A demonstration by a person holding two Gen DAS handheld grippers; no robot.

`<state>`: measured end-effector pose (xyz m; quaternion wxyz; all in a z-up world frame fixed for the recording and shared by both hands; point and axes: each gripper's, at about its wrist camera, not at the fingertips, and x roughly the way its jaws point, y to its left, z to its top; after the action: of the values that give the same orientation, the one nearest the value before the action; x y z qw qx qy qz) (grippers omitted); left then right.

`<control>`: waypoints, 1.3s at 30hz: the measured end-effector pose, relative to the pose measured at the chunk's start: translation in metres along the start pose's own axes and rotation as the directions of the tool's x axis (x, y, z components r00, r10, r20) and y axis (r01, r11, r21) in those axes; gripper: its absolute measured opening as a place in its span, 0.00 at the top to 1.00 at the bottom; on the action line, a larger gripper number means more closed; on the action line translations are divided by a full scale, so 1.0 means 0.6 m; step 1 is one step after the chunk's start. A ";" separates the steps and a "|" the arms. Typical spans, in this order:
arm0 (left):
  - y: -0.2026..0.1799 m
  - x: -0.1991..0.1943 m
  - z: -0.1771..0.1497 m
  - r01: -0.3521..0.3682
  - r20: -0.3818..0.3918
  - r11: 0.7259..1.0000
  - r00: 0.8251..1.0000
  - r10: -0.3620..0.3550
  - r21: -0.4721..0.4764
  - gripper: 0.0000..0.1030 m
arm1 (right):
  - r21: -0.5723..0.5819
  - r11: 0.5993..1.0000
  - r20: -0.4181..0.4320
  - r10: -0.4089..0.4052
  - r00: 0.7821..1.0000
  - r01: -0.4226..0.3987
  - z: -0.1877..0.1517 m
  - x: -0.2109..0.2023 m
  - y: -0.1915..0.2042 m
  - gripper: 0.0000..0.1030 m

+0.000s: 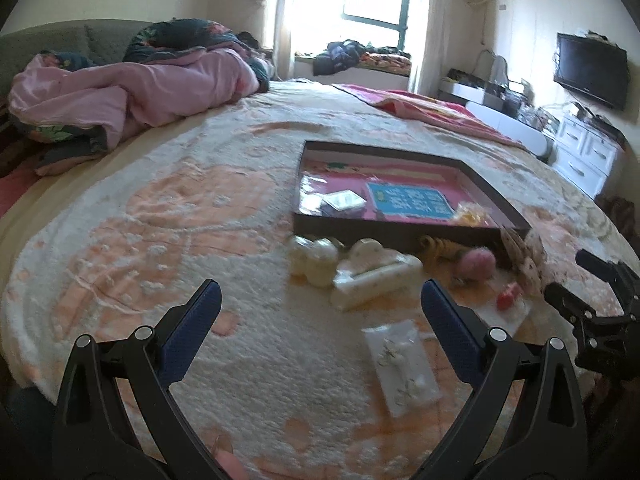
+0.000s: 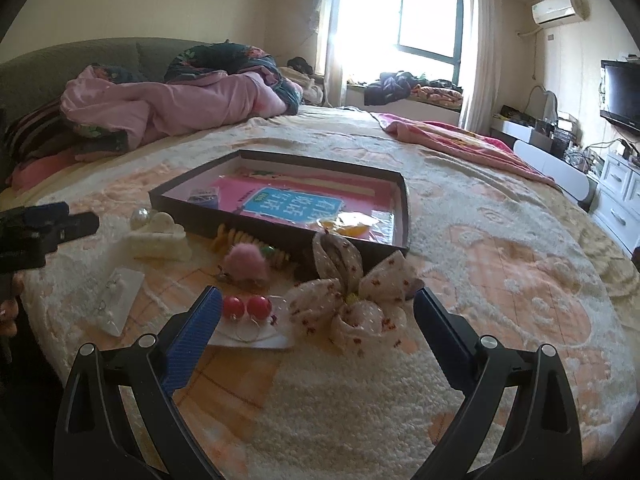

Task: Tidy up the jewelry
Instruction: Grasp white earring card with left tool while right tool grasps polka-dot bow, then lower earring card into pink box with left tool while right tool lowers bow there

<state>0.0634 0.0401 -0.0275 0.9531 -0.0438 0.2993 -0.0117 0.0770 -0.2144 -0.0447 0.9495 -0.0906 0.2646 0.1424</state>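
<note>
A dark shallow box with a pink and blue lining lies on the bed. In front of it lie a cream hair claw, a pink pompom, a card with red ball earrings, a packet of earrings and a dotted fabric bow. My left gripper is open and empty above the blanket, left of the packet. My right gripper is open, its fingers on either side of the red earrings and the bow.
A pearl ornament and a yellow beaded piece lie by the box. A pink quilt is heaped at the bed's far left. A red blanket lies far right. A TV and white drawers stand right.
</note>
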 end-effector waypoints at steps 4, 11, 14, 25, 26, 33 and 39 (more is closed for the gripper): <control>-0.023 0.009 -0.016 0.032 -0.030 0.999 0.999 -0.031 0.024 0.11 | 0.020 1.000 -0.008 -0.019 1.000 0.019 -0.005 -0.001 -0.011 0.09; -0.053 0.026 -0.039 0.077 -0.081 0.995 0.994 -0.072 0.062 0.11 | 0.052 0.997 -0.032 -0.050 0.998 0.052 -0.011 0.014 -0.028 0.09; -0.058 0.035 -0.045 0.077 -0.098 0.995 0.993 -0.071 0.063 0.11 | 0.074 0.996 -0.054 -0.054 0.997 0.058 -0.014 0.028 -0.037 0.09; -0.077 0.054 -0.066 0.081 -0.148 0.993 0.987 -0.069 0.081 0.27 | 0.124 0.989 -0.126 -0.065 0.990 0.081 -0.023 0.074 -0.059 0.25; -0.081 0.055 -0.068 0.080 -0.154 0.992 0.986 -0.065 0.093 0.30 | 0.127 0.989 -0.133 -0.055 0.990 0.072 -0.023 0.078 -0.061 0.31; -0.101 0.049 -0.073 0.115 -0.156 0.981 0.984 -0.090 0.158 0.66 | 0.119 0.992 -0.136 -0.030 0.990 0.047 -0.023 0.079 -0.058 0.68; -0.101 0.047 -0.070 0.129 -0.161 0.979 0.981 -0.103 0.159 0.68 | 0.117 0.993 -0.125 0.001 0.992 0.014 -0.020 0.068 -0.054 0.84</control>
<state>0.0627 -0.0248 -0.0722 0.9254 0.0205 0.3661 -0.0959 0.1150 -0.2387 -0.0731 0.9353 -0.0440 0.3309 0.1175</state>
